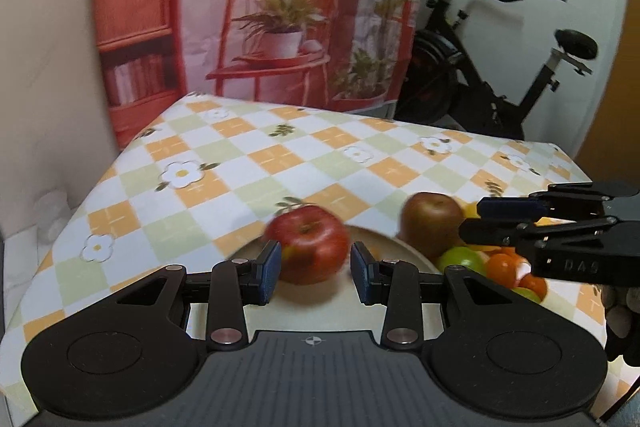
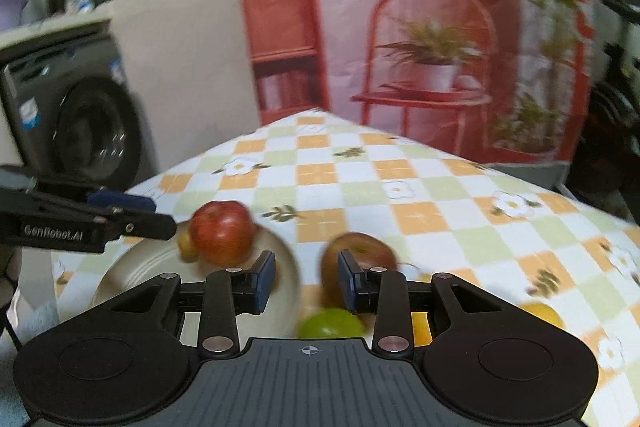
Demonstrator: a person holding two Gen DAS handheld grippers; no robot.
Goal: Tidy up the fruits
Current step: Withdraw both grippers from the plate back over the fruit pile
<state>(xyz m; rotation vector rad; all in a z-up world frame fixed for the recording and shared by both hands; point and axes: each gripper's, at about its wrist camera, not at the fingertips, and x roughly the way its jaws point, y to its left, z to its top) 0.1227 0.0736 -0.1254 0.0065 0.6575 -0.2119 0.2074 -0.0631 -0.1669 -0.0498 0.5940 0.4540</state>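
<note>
A red apple (image 1: 308, 243) sits on a cream plate (image 1: 404, 251) on the checked tablecloth; the apple also shows in the right wrist view (image 2: 222, 231). My left gripper (image 1: 316, 267) is open with its pads on either side of the apple, not touching it. A brownish-red apple (image 1: 432, 223) stands to the right beside a pile of green and orange fruit (image 1: 492, 267). My right gripper (image 2: 306, 279) is open and empty, its right pad in front of the brownish apple (image 2: 360, 251). A green fruit (image 2: 332, 323) lies below it.
The table (image 1: 280, 155) has its far edge before a printed backdrop. An exercise bike (image 1: 500, 67) stands at the back right. A washing machine (image 2: 80, 131) stands left of the table. A yellow fruit (image 2: 542, 313) lies on the cloth at the right.
</note>
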